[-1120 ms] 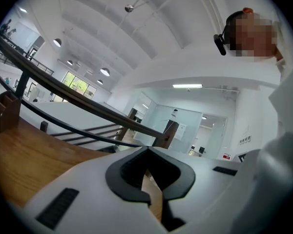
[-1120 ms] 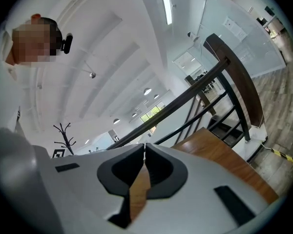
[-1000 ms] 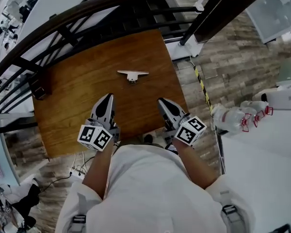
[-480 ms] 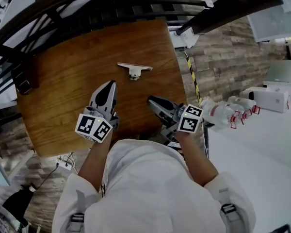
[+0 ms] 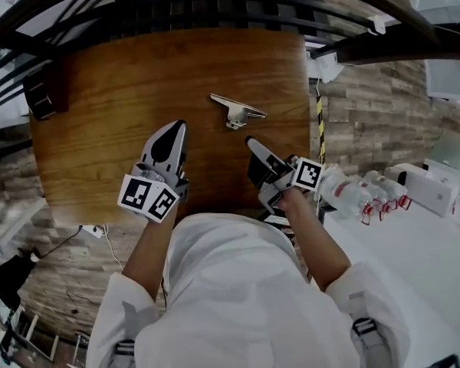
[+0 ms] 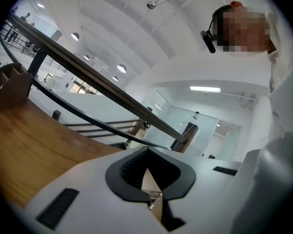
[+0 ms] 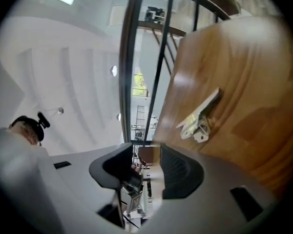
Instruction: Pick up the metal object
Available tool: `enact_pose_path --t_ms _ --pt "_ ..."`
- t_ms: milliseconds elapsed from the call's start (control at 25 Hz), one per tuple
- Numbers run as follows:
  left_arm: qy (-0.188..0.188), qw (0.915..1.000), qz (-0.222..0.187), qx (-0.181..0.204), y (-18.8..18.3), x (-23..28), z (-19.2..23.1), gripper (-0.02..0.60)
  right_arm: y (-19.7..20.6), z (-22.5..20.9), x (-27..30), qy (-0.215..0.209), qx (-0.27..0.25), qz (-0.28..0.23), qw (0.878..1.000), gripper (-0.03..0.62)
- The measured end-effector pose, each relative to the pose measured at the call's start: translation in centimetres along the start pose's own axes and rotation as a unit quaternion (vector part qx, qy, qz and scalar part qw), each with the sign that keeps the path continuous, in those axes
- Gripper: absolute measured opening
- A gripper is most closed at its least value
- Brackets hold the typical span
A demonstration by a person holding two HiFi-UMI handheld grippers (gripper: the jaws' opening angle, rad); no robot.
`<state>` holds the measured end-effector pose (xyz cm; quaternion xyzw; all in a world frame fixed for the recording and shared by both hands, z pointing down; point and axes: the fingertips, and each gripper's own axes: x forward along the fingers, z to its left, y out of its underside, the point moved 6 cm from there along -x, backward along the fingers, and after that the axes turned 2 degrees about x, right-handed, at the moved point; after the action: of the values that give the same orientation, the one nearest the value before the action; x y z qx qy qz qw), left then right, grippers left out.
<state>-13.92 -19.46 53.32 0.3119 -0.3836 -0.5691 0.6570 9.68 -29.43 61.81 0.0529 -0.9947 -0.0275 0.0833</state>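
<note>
On the table (image 5: 115,106), the metal object (image 5: 238,110) lies untouched near my right gripper (image 5: 254,150), whose empty jaws have just been opening (left gripper (image 5: 173,133) clenched). I'm approaching; next I straddle it and squeeze.

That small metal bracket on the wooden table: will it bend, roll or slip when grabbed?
The metal bracket looks rigid, so it probably won't bend. Its flat, angular shape makes rolling on the table unlikely. The shiny finish might make it slippery.

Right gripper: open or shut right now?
Open. The jaws of the right gripper stand apart, having just opened, with nothing between them; the metal object lies on the table beyond.
</note>
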Motion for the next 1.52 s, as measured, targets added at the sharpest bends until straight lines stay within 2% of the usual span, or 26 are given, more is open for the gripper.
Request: enact_pose_path --t_ms 120,360,480,640,800,920,1160,1360,1520 --pt "-0.018 0.9998 0.004 -0.012 0.9 1.2 0.7 0.012 -1.1 -3.1 1.3 0.019 0.054 0.003 0.998 0.164" --pt "-0.043 0.9982 0.029 -0.031 3.6 3.0 2.5 0.012 -2.1 -7.1 3.2 0.061 0.106 0.020 0.992 0.166" --pt "-0.051 0.9970 0.040 -0.044 5.0 3.6 3.3 0.012 -2.1 -7.6 3.7 0.046 0.123 0.029 0.991 0.164" --pt "-0.039 0.9970 0.047 -0.049 5.8 4.7 3.0 0.012 -1.8 -7.4 4.1 0.026 0.141 0.040 0.989 0.164" --pt "-0.030 0.9970 0.049 -0.052 6.2 5.3 3.0 0.012 -1.7 -8.2 4.1 0.032 0.154 0.038 0.987 0.164" --pt "-0.032 0.9970 0.048 -0.052 6.1 5.3 3.0 0.012 -2.4 -8.6 4.5 0.034 0.160 0.020 0.986 0.164" --pt "-0.039 0.9965 0.053 -0.051 6.2 4.9 3.4 0.012 -2.9 -9.5 5.6 0.032 0.181 0.017 0.983 0.163" --pt "-0.043 0.9963 0.053 -0.051 6.2 4.7 3.5 0.012 -2.9 -10.3 5.9 0.039 0.190 0.014 0.981 0.064" --pt "-0.043 0.9963 0.053 -0.052 6.1 4.7 3.3 0.012 -2.9 -10.4 5.7 0.043 0.194 0.013 0.980 0.046"
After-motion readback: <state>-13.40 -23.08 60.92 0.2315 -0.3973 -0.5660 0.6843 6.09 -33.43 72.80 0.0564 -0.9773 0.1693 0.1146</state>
